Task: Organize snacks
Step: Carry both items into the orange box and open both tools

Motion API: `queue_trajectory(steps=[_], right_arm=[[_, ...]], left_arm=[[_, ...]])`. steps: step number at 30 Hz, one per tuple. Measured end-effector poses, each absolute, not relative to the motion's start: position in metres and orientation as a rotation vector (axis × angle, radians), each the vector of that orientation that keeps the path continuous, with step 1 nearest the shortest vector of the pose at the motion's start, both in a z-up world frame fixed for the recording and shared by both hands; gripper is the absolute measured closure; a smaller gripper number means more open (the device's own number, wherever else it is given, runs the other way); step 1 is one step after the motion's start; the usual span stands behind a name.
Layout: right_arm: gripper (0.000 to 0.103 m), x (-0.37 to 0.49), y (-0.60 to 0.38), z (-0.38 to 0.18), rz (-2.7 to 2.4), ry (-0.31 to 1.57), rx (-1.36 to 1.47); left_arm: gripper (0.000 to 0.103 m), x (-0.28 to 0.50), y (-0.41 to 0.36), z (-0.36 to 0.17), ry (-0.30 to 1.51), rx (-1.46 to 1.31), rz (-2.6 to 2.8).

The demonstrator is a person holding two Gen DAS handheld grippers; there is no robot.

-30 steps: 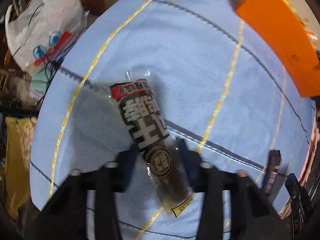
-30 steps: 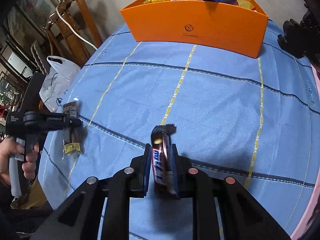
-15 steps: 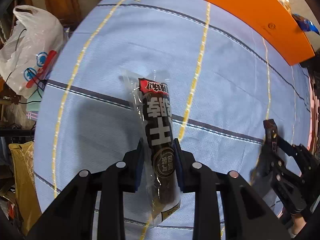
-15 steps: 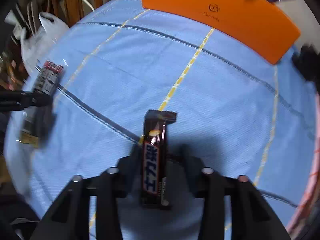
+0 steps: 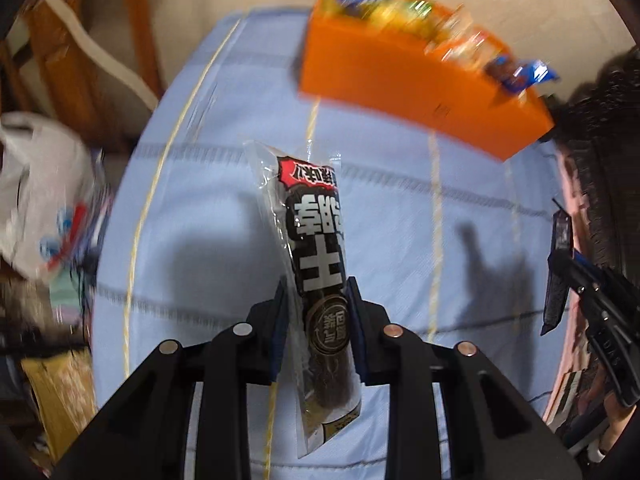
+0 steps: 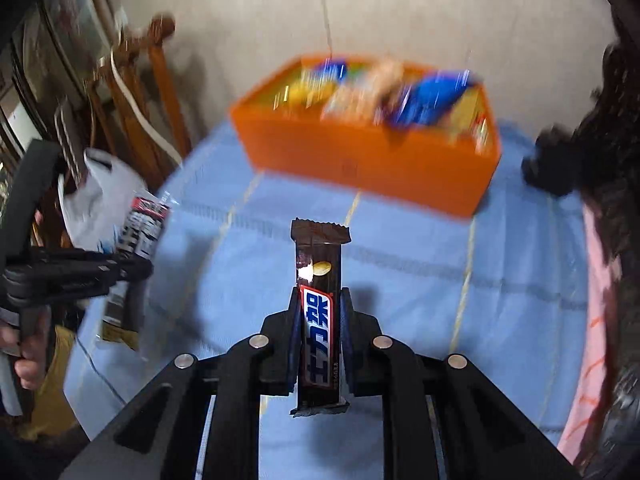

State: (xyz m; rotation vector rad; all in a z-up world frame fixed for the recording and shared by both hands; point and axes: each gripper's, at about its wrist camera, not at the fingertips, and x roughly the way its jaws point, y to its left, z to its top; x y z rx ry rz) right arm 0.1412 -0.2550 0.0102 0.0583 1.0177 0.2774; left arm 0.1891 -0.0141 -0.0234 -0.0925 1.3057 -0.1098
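Note:
My left gripper [image 5: 318, 292] is shut on a long dark sausage-stick packet [image 5: 316, 248] with white characters and a red top, held above the blue tablecloth [image 5: 208, 216]. My right gripper [image 6: 320, 300] is shut on a brown chocolate bar [image 6: 318, 304] with a blue label, also lifted off the cloth. An orange box [image 6: 360, 164] full of blurred snack bags stands at the far side of the table. In the right wrist view the left gripper [image 6: 132, 268] with its packet [image 6: 140, 232] shows at the left. The left wrist view catches the right gripper's bar [image 5: 558, 276] at the right edge.
A white plastic bag [image 5: 40, 192] and wooden chair parts [image 6: 140, 92] sit off the table's left side. A dark bulky shape [image 6: 592, 132] stands at the table's right. A pink cloth [image 6: 596, 320] hangs at the right edge. A hand [image 6: 24, 352] grips the left tool's handle.
Both grippers rose off the cloth with their snacks. The left jaws closed on the sausage packet. The orange box now shows its open top in both views.

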Motion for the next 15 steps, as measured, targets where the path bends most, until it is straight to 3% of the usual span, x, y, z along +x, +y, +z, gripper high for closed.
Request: queue_trajectory(steps=[6, 11, 12, 13, 14, 15], right_arm=[[0.086, 0.216, -0.283, 0.067, 0.245, 0.869, 0.105], [0.086, 0.307, -0.297, 0.077, 0.187, 0.849, 0.108], [0.085, 0.323, -0.299, 0.074, 0.171, 0.847, 0.11], [0.079, 0.334, -0.303, 0.07, 0.155, 0.843, 0.117], [0.068, 0.348, -0.308, 0.062, 0.116, 0.864, 0.117], [0.043, 0.35, -0.312, 0.056, 0.082, 0.882, 0.116]], left_arm=[[0.077, 0.269, -0.052, 0.041, 1.157, -0.05, -0.197], [0.076, 0.354, -0.1, 0.069, 1.068, -0.01, -0.233], [0.071, 0.37, -0.11, 0.067, 1.056, -0.003, -0.239], [0.058, 0.383, -0.118, 0.064, 1.043, 0.011, -0.232], [0.044, 0.395, -0.125, 0.06, 1.027, 0.04, -0.201], [0.016, 0.399, -0.129, 0.057, 1.018, 0.084, -0.143]])
